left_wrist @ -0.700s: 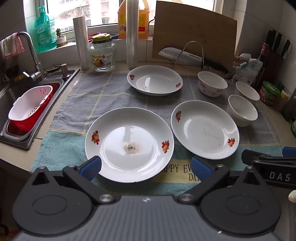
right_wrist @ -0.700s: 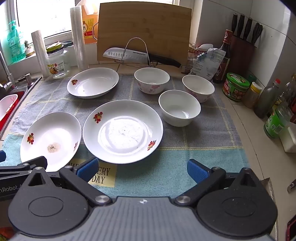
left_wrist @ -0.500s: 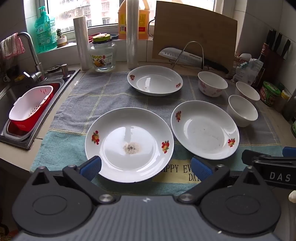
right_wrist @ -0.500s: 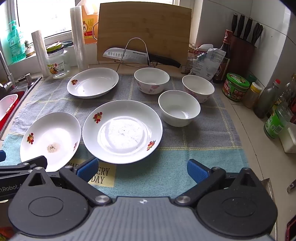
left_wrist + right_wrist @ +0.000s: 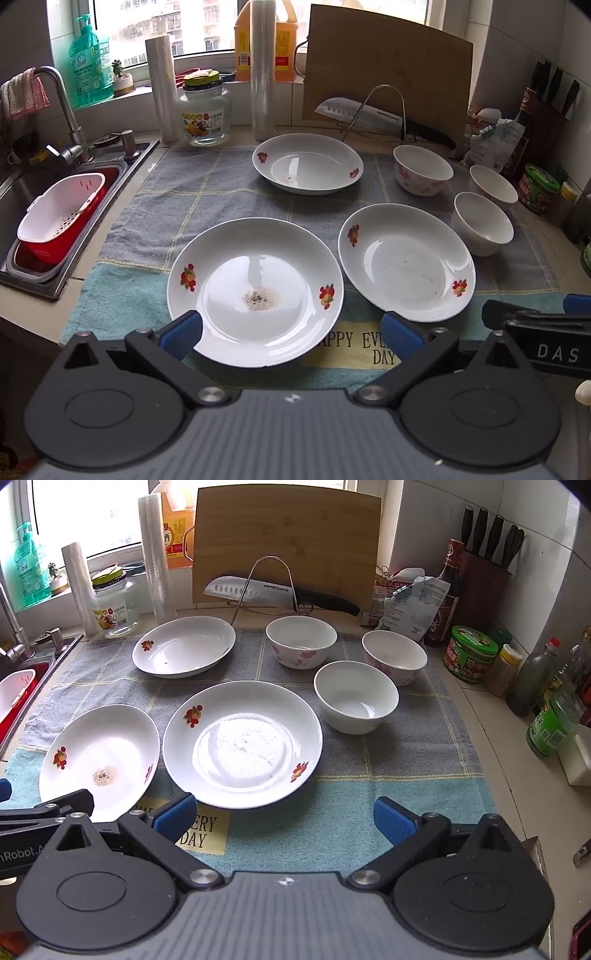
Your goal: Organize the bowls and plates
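Left claw (image 5: pixel 291 334) open, dirty plate (image 5: pixel 255 291) ahead

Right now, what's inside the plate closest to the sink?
In the near left plate sits a small patch of brownish, speckled crumbs or residue at its center, plus fruit pictures on the rim. Nothing else lies in it. What is under the plate, on the towel, is hidden.

— What colours mark the dishes?
— Three white plates (image 5: pixel 255 291) carry red-and-orange fruit motifs; one bowl (image 5: pixel 355 698) is plain white, two bowls (image 5: pixel 301 641) bear pink florals.
— And beneath them?
— A towel (image 5: pixel 406 760) of grey and teal, checked with pale yellow lines, with a yellow patch lettered in black. The fingers' pads (image 5: pixel 181 334) are blue.
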The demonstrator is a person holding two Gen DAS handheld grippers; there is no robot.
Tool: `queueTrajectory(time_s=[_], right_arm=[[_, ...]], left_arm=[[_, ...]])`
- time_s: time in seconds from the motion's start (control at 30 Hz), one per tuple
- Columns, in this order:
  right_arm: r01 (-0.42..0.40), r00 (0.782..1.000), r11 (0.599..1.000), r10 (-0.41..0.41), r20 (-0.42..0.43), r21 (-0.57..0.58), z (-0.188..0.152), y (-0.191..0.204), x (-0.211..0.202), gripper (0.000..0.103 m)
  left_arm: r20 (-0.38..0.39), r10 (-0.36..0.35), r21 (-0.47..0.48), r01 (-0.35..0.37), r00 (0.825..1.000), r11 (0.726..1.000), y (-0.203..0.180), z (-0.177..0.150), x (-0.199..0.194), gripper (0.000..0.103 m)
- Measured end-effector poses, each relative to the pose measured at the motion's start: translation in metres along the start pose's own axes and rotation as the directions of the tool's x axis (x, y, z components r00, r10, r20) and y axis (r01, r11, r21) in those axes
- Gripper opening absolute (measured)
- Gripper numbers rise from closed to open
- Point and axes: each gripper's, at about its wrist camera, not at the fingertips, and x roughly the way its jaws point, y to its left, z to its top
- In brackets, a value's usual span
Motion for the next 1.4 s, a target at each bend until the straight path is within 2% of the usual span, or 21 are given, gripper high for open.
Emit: queueTrajectory(time_s=[1.4], right_arm=[[0.004,1.000,1.000,-0.004,0.000,0.004,0.001,-0.009,-0.001,0.103]], left_arm=[[0.008,0.013,0.007,-0.013,1.000,1.000,-0.015,0.005,-0.002,0.102]])
